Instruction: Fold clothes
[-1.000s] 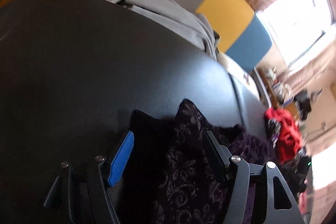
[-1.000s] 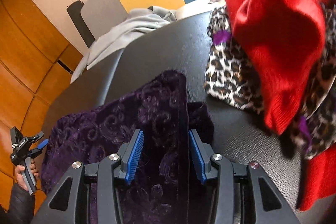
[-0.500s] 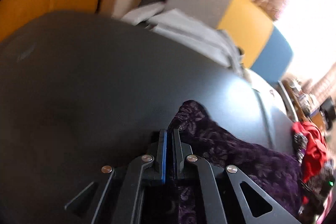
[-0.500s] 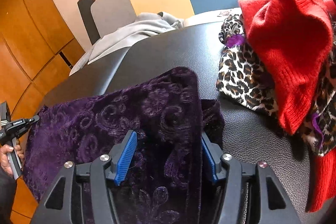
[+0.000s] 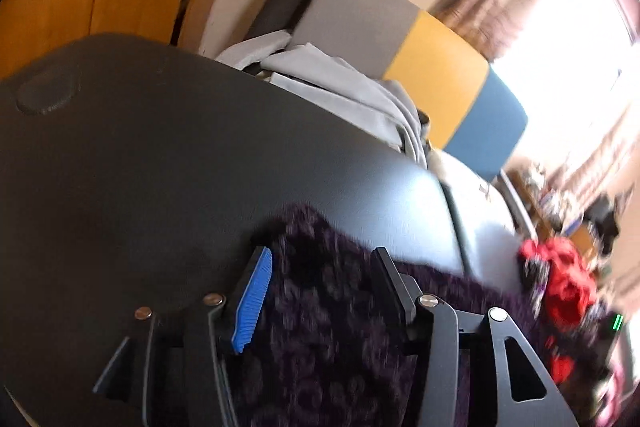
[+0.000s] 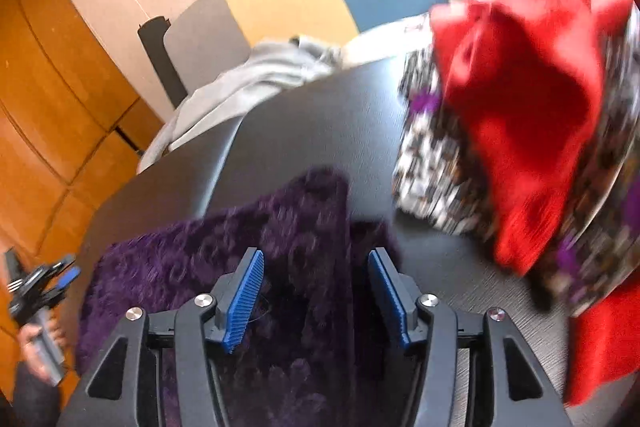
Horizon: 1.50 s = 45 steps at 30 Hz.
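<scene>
A dark purple patterned velvet garment [image 6: 224, 251] lies spread on the black table [image 6: 328, 115]. My right gripper [image 6: 316, 291] is open, its jaws apart over the garment's right edge. In the left wrist view the same garment [image 5: 332, 327] lies between the fingers of my left gripper [image 5: 320, 287], which is open over its far left corner. The left gripper also shows in the right wrist view [image 6: 44, 287] at the garment's left side, held in a hand.
A red knit garment [image 6: 532, 99] lies on a leopard-print one [image 6: 436, 163] at the table's right. Grey clothes [image 5: 352, 95] lie at the far edge. A grey, yellow and blue panel [image 5: 440, 83] stands behind. Bare black tabletop [image 5: 120, 147] lies to the left.
My left gripper was shut at the garment's corner half a second ago and has now opened. My right gripper stays open and has shifted slightly over the garment's right edge.
</scene>
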Each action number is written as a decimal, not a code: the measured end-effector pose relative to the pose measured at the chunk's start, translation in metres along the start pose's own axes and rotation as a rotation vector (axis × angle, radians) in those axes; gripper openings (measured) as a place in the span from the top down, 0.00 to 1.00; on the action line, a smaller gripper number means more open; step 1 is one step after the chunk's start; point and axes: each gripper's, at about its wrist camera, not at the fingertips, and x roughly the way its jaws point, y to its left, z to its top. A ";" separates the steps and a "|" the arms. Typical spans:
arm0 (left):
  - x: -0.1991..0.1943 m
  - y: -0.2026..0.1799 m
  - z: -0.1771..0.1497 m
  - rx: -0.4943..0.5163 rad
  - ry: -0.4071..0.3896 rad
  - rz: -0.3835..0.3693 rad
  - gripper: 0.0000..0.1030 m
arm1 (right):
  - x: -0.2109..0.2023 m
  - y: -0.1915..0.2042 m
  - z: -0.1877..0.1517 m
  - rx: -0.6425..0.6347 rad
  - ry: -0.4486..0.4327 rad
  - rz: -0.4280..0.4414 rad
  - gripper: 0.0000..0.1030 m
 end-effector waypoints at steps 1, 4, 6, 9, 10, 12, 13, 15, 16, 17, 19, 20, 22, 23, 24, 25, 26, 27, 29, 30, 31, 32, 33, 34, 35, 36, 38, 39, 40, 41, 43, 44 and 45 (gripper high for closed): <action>0.001 -0.003 -0.005 0.012 0.015 -0.002 0.49 | 0.001 0.003 0.006 -0.014 -0.005 -0.011 0.45; 0.005 -0.011 -0.021 0.046 0.057 -0.009 0.49 | 0.021 0.017 0.020 -0.091 0.042 -0.048 0.46; 0.006 -0.012 -0.027 0.062 0.066 0.003 0.49 | 0.046 0.028 0.023 -0.153 0.129 -0.088 0.54; 0.007 -0.013 -0.036 0.086 0.078 0.021 0.49 | 0.059 0.050 0.023 -0.282 0.164 -0.183 0.89; 0.007 -0.013 -0.039 0.094 0.082 0.027 0.48 | 0.056 0.058 0.024 -0.323 0.149 -0.215 0.94; 0.008 -0.014 -0.045 0.110 0.090 0.040 0.45 | 0.045 0.067 0.023 -0.387 0.091 -0.291 0.94; 0.008 -0.014 -0.048 0.118 0.094 0.046 0.45 | 0.051 0.066 0.019 -0.403 0.101 -0.325 0.94; 0.009 -0.015 -0.054 0.133 0.102 0.058 0.45 | 0.070 0.060 0.007 -0.431 0.132 -0.388 0.93; 0.009 -0.016 -0.057 0.141 0.106 0.064 0.45 | 0.075 0.060 0.004 -0.447 0.127 -0.412 0.93; 0.009 -0.016 -0.060 0.149 0.110 0.070 0.45 | 0.075 0.064 0.004 -0.454 0.111 -0.429 0.92; 0.004 -0.017 -0.061 0.149 0.100 0.068 0.45 | 0.074 0.068 0.006 -0.445 0.093 -0.427 0.90; -0.001 -0.018 -0.059 0.142 0.087 0.060 0.45 | 0.071 0.068 0.007 -0.437 0.090 -0.418 0.86; -0.012 -0.019 -0.056 0.128 0.062 0.045 0.45 | 0.055 0.064 0.011 -0.394 0.083 -0.391 0.81; -0.017 -0.020 -0.054 0.123 0.049 0.037 0.45 | 0.041 0.064 0.012 -0.380 0.057 -0.389 0.81; -0.022 -0.025 -0.054 0.146 0.040 0.027 0.44 | 0.026 0.069 0.012 -0.378 0.026 -0.375 0.81; -0.026 -0.031 -0.054 0.168 0.031 0.017 0.44 | 0.014 0.075 0.010 -0.384 0.003 -0.345 0.81; -0.028 -0.037 -0.055 0.194 0.035 -0.001 0.44 | 0.001 0.081 0.008 -0.390 -0.019 -0.315 0.80; -0.029 -0.047 -0.059 0.226 0.046 -0.022 0.44 | -0.011 0.086 0.003 -0.395 -0.025 -0.269 0.79; -0.029 -0.064 -0.067 0.284 0.063 -0.054 0.44 | -0.029 0.101 -0.015 -0.420 0.005 -0.154 0.79; -0.029 -0.074 -0.074 0.319 0.071 -0.069 0.44 | -0.035 0.109 -0.027 -0.436 0.025 -0.109 0.79; -0.028 -0.082 -0.080 0.336 0.078 -0.084 0.44 | -0.038 0.118 -0.040 -0.454 0.052 -0.082 0.78; -0.027 -0.090 -0.087 0.353 0.088 -0.099 0.44 | -0.038 0.126 -0.055 -0.469 0.082 -0.064 0.78; -0.024 -0.092 -0.095 0.360 0.120 -0.101 0.44 | -0.036 0.131 -0.070 -0.482 0.113 -0.053 0.78; -0.020 -0.095 -0.103 0.368 0.152 -0.104 0.44 | -0.036 0.132 -0.085 -0.502 0.141 -0.056 0.78; -0.017 -0.098 -0.112 0.376 0.184 -0.107 0.44 | -0.036 0.131 -0.100 -0.530 0.169 -0.070 0.78; -0.014 -0.100 -0.120 0.382 0.215 -0.110 0.45 | -0.036 0.131 -0.115 -0.557 0.197 -0.084 0.78; -0.019 -0.092 -0.140 0.406 0.211 -0.114 0.45 | -0.049 0.125 -0.143 -0.623 0.192 -0.113 0.77; -0.026 -0.089 -0.149 0.448 0.175 -0.104 0.45 | -0.058 0.118 -0.151 -0.632 0.157 -0.110 0.74; -0.032 -0.086 -0.158 0.487 0.141 -0.095 0.45 | -0.065 0.110 -0.159 -0.635 0.122 -0.105 0.73; -0.036 -0.086 -0.158 0.475 0.143 -0.096 0.44 | -0.073 0.101 -0.166 -0.637 0.087 -0.099 0.73; -0.044 -0.087 -0.158 0.451 0.147 -0.097 0.45 | -0.078 0.088 -0.172 -0.626 0.036 -0.072 0.73; -0.048 -0.088 -0.158 0.439 0.149 -0.097 0.45 | -0.078 0.085 -0.170 -0.614 0.032 -0.063 0.73; -0.052 -0.088 -0.158 0.427 0.151 -0.098 0.45 | -0.077 0.084 -0.166 -0.604 0.039 -0.060 0.73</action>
